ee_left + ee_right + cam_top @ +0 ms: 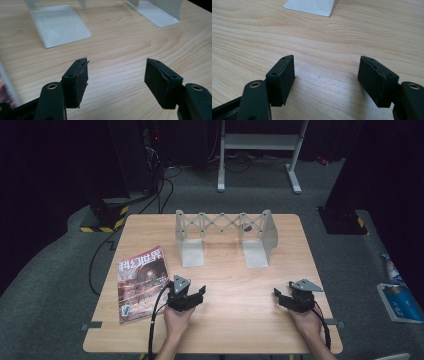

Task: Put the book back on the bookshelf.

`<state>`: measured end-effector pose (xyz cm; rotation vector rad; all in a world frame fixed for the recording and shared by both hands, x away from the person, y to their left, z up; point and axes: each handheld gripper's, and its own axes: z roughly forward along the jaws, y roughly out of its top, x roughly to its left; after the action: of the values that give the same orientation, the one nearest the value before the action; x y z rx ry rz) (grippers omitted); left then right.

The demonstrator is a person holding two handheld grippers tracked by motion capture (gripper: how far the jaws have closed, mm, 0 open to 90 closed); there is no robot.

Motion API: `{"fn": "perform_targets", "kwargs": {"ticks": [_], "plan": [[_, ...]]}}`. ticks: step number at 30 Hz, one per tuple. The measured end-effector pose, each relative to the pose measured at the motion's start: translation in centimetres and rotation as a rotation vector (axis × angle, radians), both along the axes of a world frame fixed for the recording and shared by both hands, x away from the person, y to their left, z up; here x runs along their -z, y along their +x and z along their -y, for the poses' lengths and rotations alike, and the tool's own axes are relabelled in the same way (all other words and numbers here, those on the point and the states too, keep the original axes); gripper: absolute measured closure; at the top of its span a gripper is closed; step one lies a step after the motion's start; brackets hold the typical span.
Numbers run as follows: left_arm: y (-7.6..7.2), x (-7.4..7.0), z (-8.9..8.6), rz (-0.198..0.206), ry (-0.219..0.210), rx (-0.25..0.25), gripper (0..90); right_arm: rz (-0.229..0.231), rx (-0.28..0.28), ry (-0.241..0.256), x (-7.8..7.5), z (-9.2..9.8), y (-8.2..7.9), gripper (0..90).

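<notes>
Left gripper [193, 296] beside magazine [141, 282], jaws apart; right gripper [285, 299] likewise (nothing held); grey expanding bookend [225, 236], apparently metal, behind.

A wooden table [235, 320] on grey carpet, bearing a rack and a magazine.

The table is pale wood with a visible grain and rounded corners. A grey metal rack [225, 227] stands at its far middle: two upright end plates joined by a scissor lattice, each plate with a flat foot lying on the wood and pointing toward the near edge. Left of the rack and nearer the person, a magazine [141, 282] lies flat by the left edge, cover up, slightly askew. The wood between the rack's feet and from the rack to the near edge is bare, as is the stretch right of the rack.
</notes>
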<state>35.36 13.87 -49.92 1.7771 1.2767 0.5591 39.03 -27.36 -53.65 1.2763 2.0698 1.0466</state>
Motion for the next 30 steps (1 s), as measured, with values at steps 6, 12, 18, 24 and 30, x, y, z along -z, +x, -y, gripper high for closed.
{"fn": "perform_targets", "kwargs": {"ticks": [6, 12, 18, 24, 30], "plan": [[-1.2, -1.0, -3.2, 0.012, -0.056, -0.083, 34.8, 0.000, 0.001, 0.000, 0.0, 0.0, 0.0, 30.0], [-1.9, -1.7, -7.2, 0.031, -0.082, -0.153, 30.0, 0.006, -0.002, -0.005, 0.0, 0.0, -0.1, 29.9], [-1.5, -1.6, -9.7, 0.006, -0.066, -0.155, 31.5, 0.008, 0.006, -0.005, 0.1, 0.0, -0.2, 29.5], [-1.2, -0.8, -11.6, -0.029, -0.053, -0.218, 31.6, 0.012, 0.008, -0.006, 0.1, 0.0, -0.2, 29.4], [-1.4, -0.4, -13.7, -0.059, -0.062, -0.290, 30.2, 0.014, 0.007, -0.008, 0.1, 0.0, -0.2, 29.5]]}}
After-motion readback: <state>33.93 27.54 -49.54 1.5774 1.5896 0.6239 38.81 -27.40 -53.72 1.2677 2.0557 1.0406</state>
